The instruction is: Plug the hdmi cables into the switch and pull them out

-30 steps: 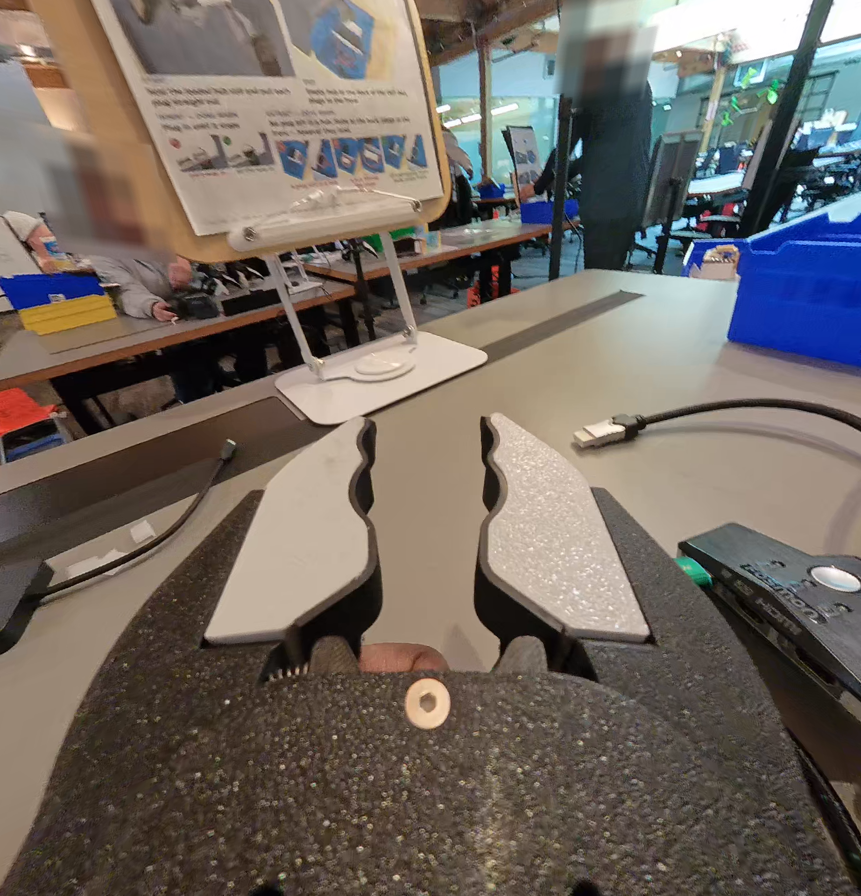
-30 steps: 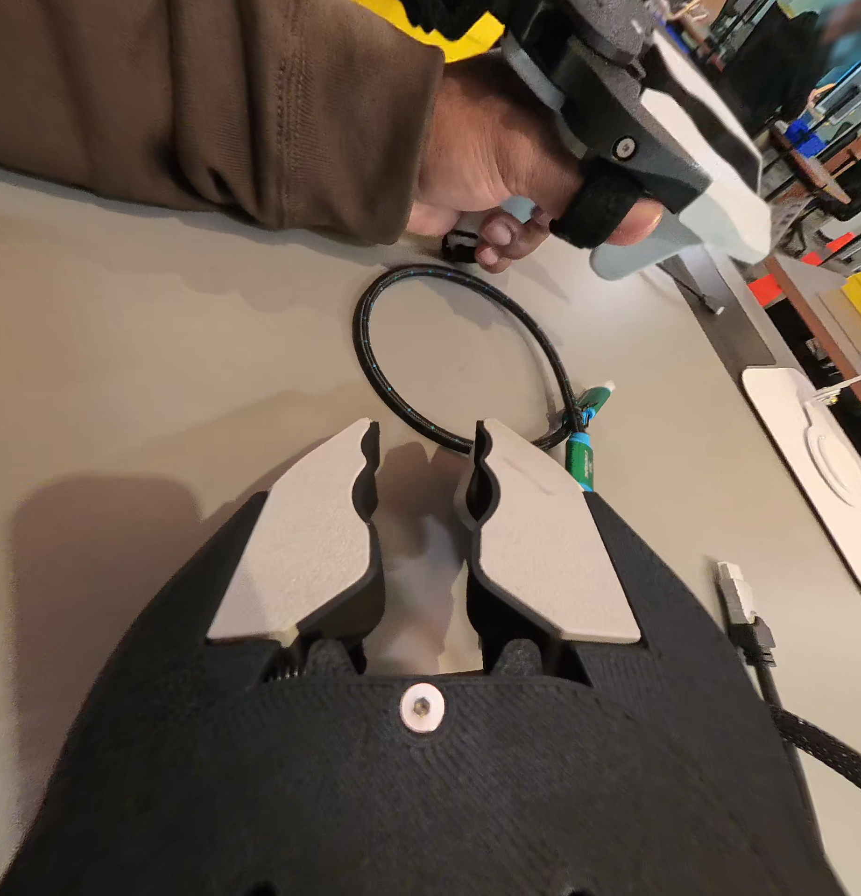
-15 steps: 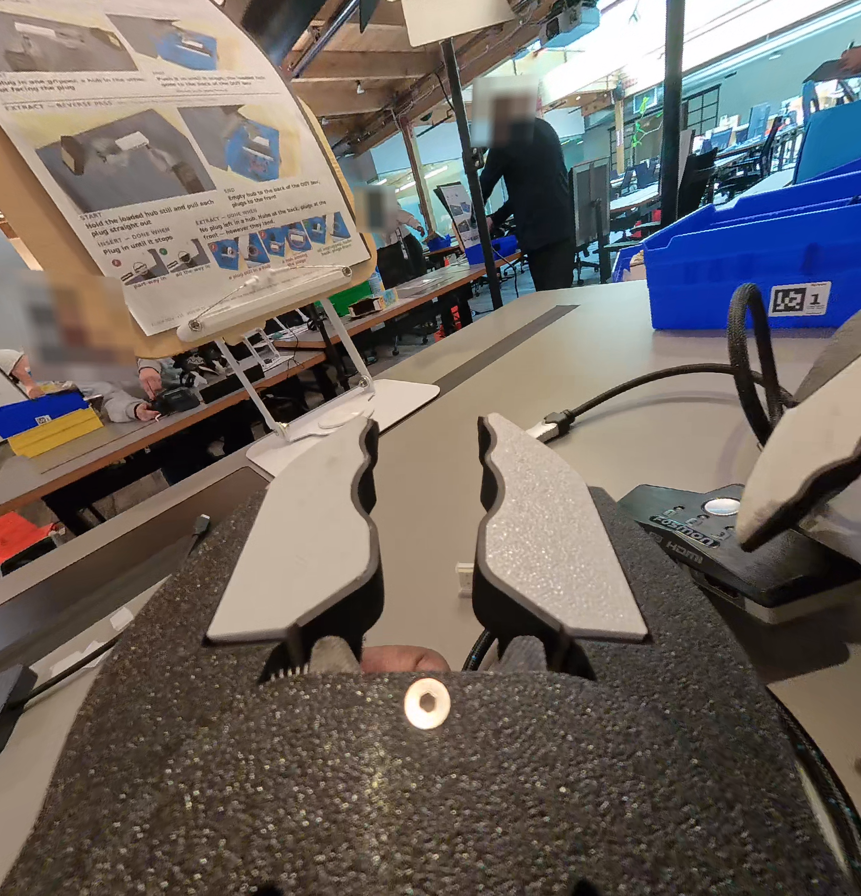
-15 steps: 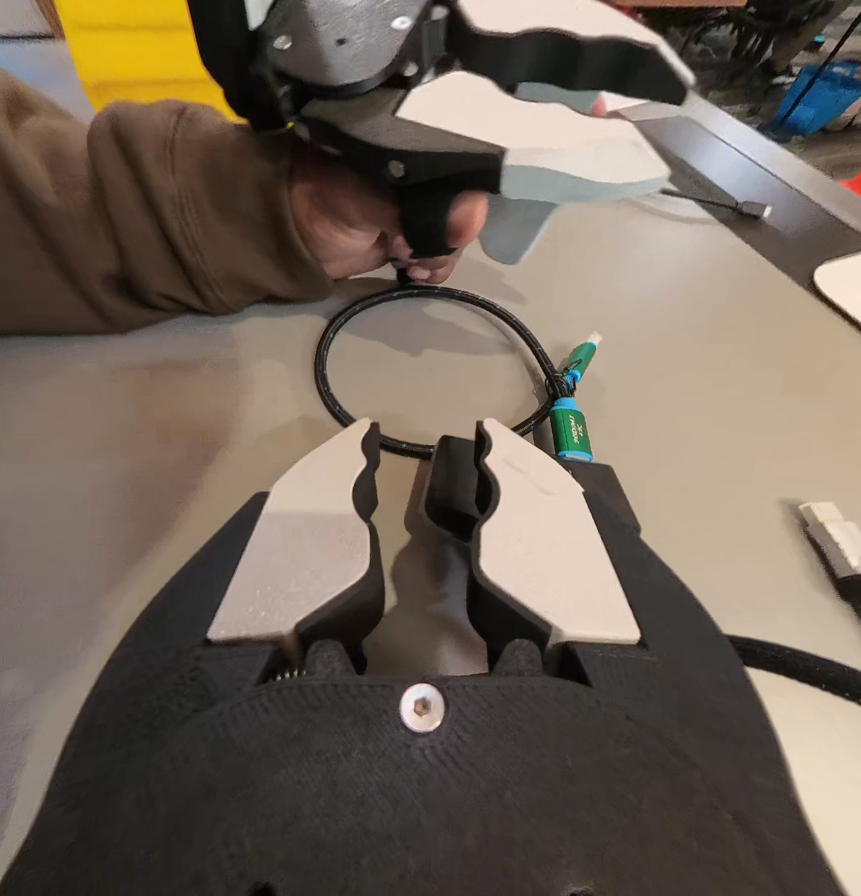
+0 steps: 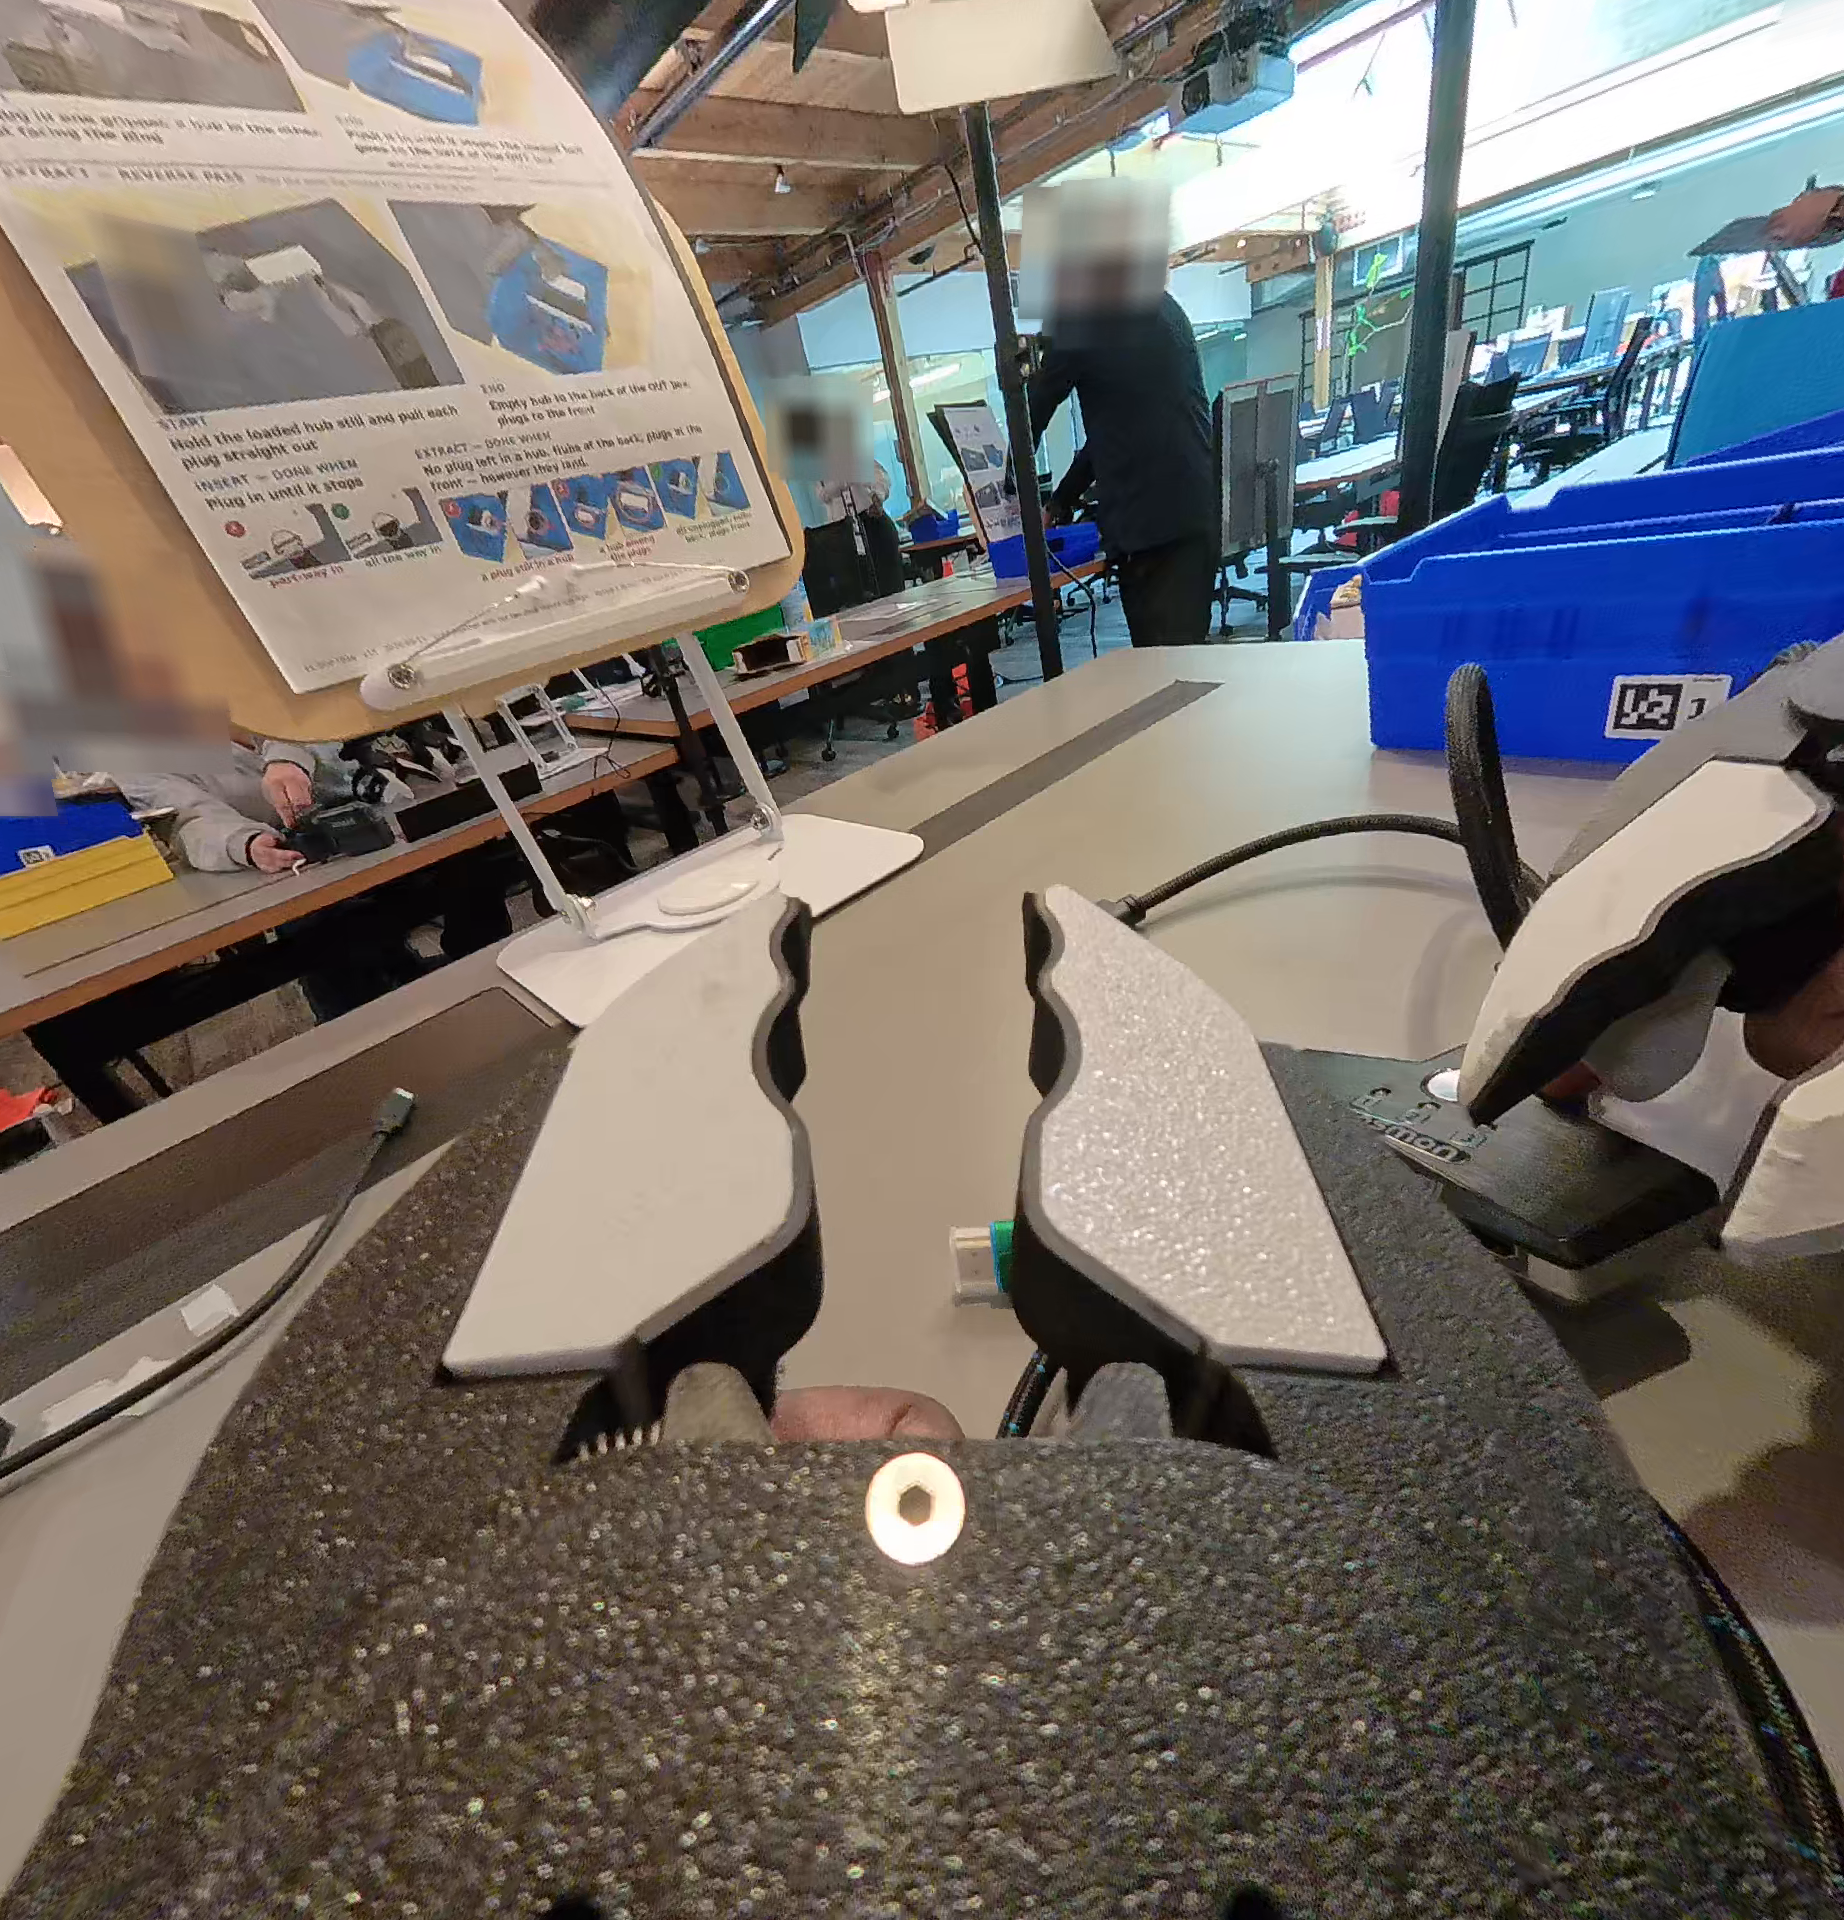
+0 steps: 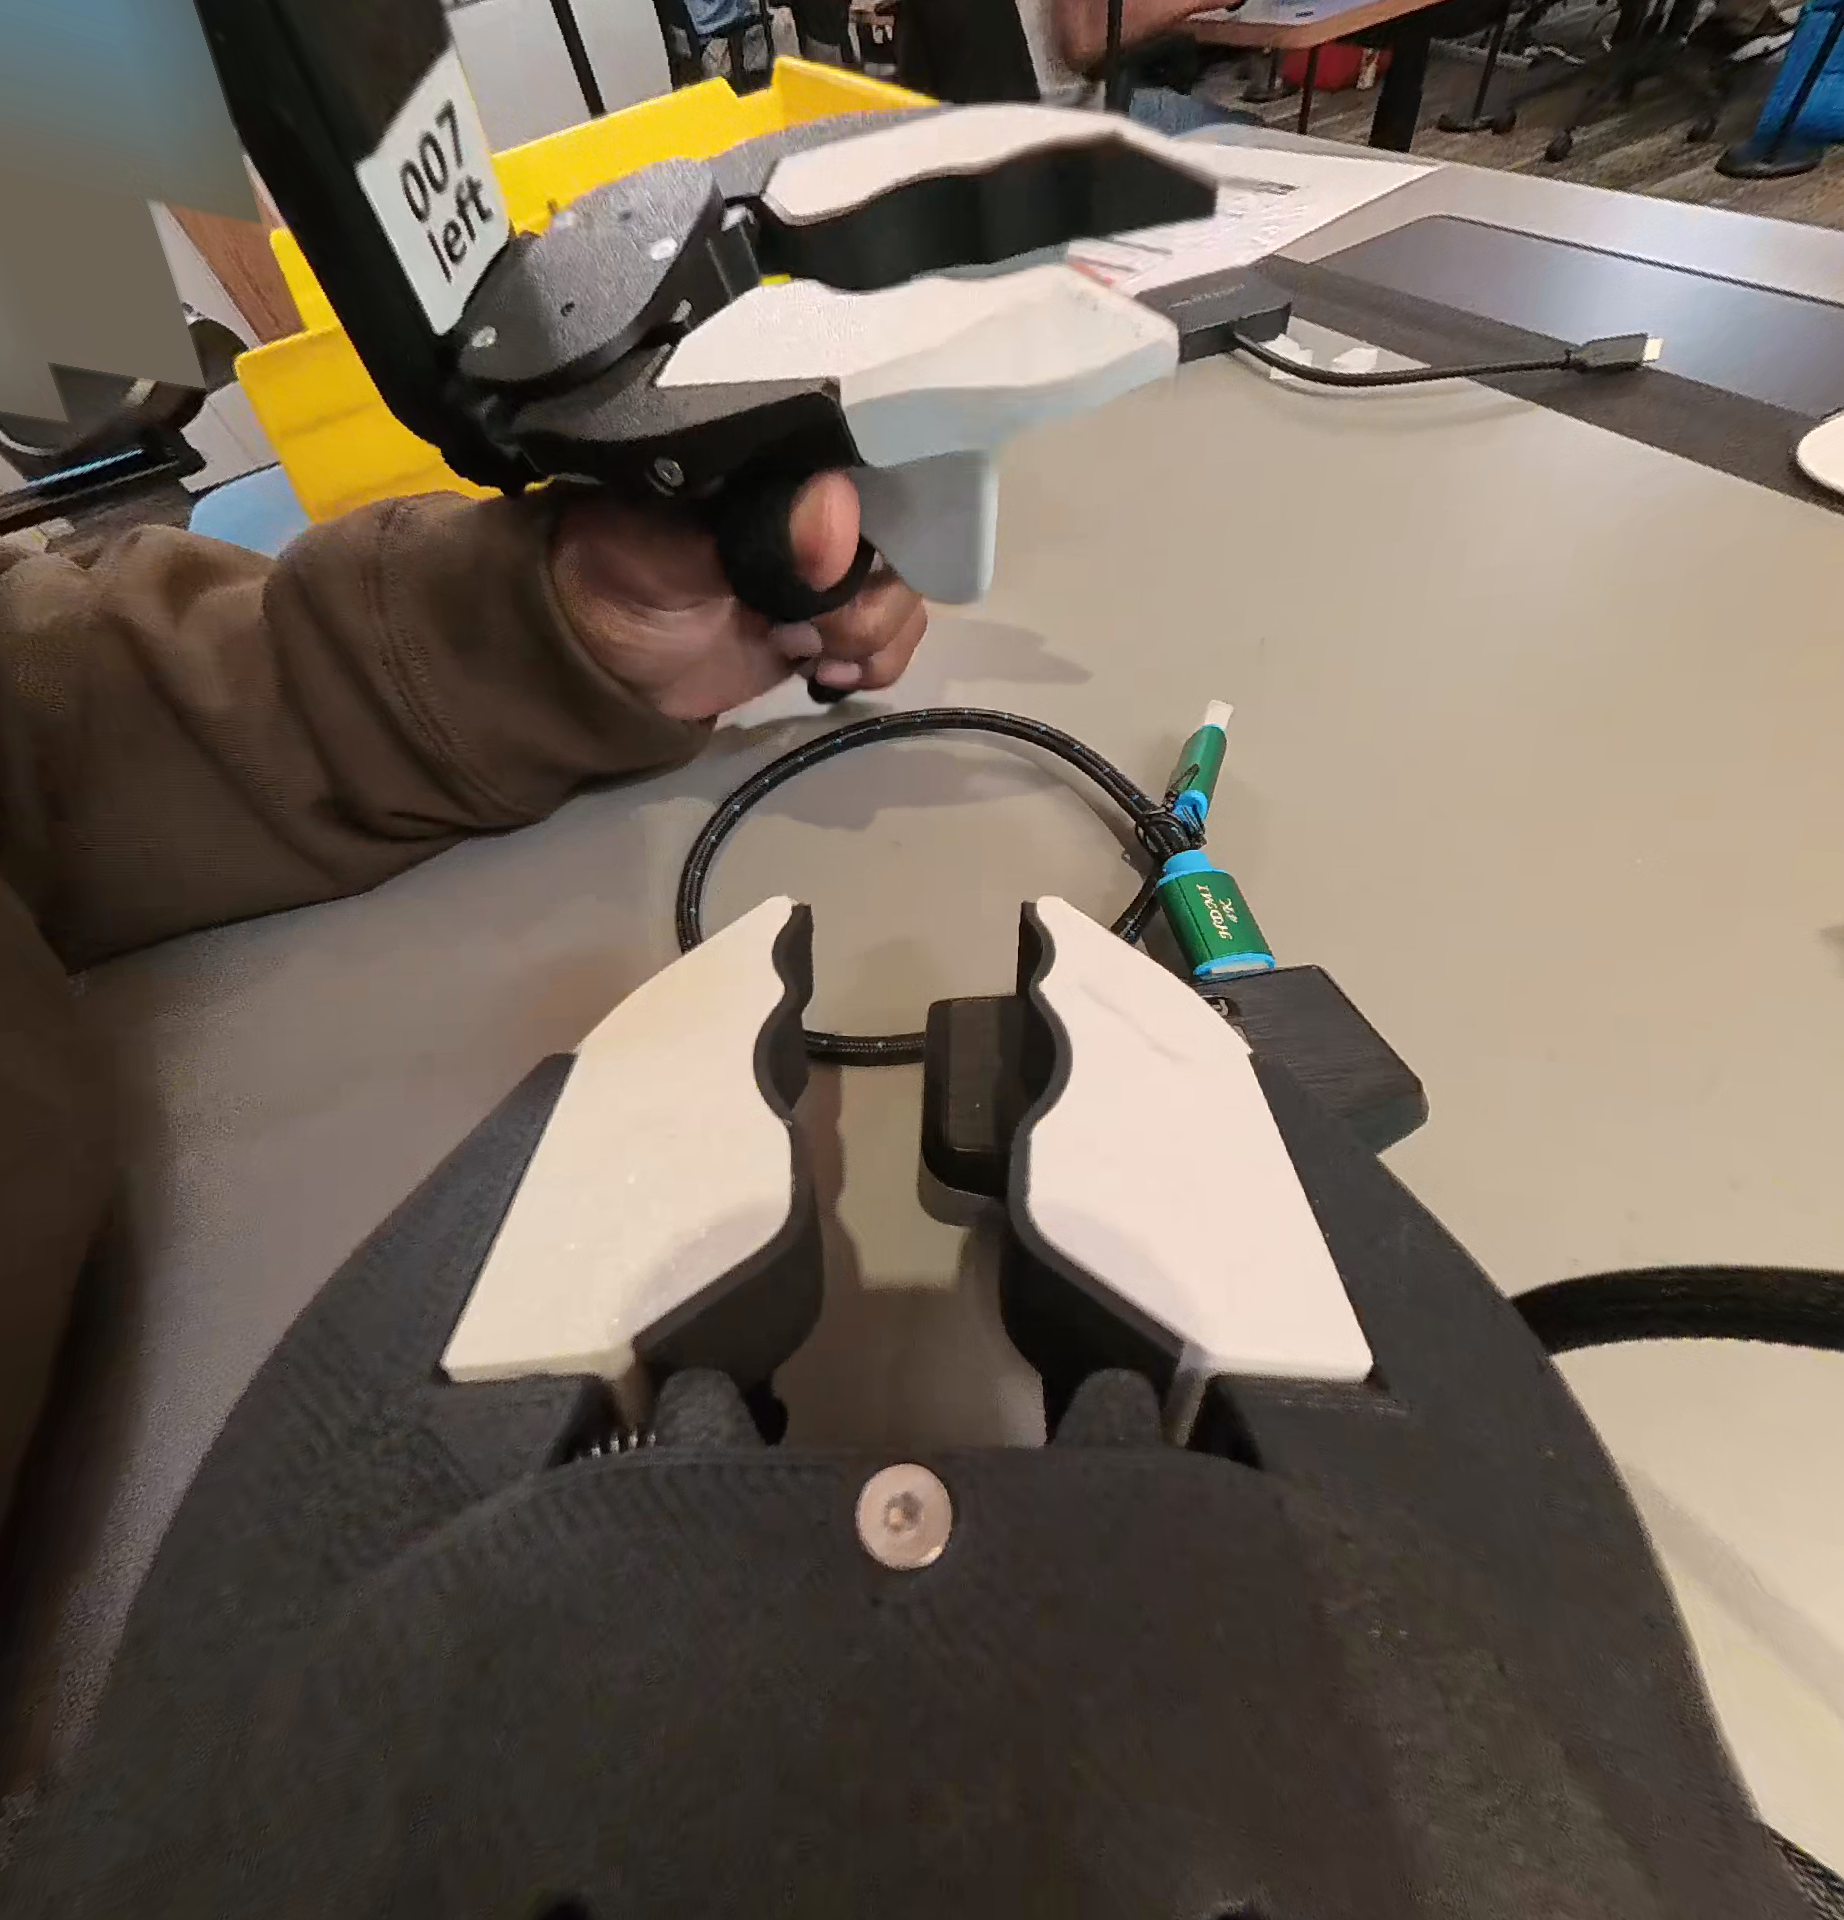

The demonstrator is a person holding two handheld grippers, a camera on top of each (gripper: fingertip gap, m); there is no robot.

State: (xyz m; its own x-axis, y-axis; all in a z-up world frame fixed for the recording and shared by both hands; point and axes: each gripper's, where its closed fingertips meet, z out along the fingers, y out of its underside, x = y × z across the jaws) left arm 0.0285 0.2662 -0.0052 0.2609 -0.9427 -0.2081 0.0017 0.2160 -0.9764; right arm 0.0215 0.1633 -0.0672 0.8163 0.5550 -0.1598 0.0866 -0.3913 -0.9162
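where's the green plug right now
In the right wrist view the green plug lies on the grey table, just right of the right claw, its end at the black hub, with the looped braided cable behind it.

A flat black hub point(image 6: 1323, 1049) lies on the grey bench point(image 6: 1520, 675) with a green plug point(image 6: 1214, 920) seated in its end, its braided black cable point(image 6: 897, 727) looped round to a second green plug point(image 6: 1204, 753).
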